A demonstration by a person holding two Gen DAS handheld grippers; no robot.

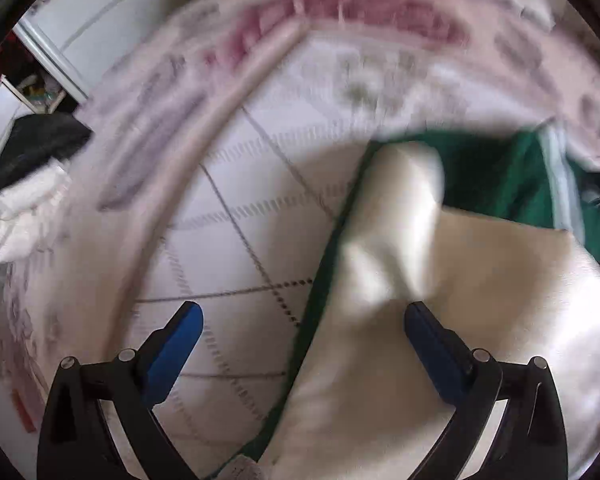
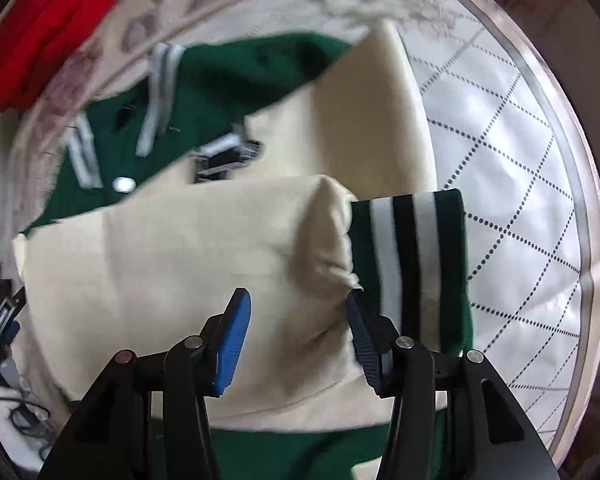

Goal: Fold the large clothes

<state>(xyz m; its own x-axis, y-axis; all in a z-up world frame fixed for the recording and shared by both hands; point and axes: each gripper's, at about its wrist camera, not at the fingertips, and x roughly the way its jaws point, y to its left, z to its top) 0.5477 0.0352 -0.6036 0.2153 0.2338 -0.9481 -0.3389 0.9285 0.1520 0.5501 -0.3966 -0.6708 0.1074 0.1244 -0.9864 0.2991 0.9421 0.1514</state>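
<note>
Right gripper (image 2: 298, 320) jaws astride cream sleeve (image 2: 204, 248), green jacket (image 2: 236, 76).

The left gripper (image 1: 303, 320) has glossy black angular linkage arms joined by round silver pivot pins, and flat blue pads (image 1: 176, 354) on its fingers. The right gripper (image 2: 298, 308) is built alike; its blue pads (image 2: 233, 342) are ribbed with fine grooves.

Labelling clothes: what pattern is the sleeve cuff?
Green cuff with white and black stripes; right wrist view.
</note>
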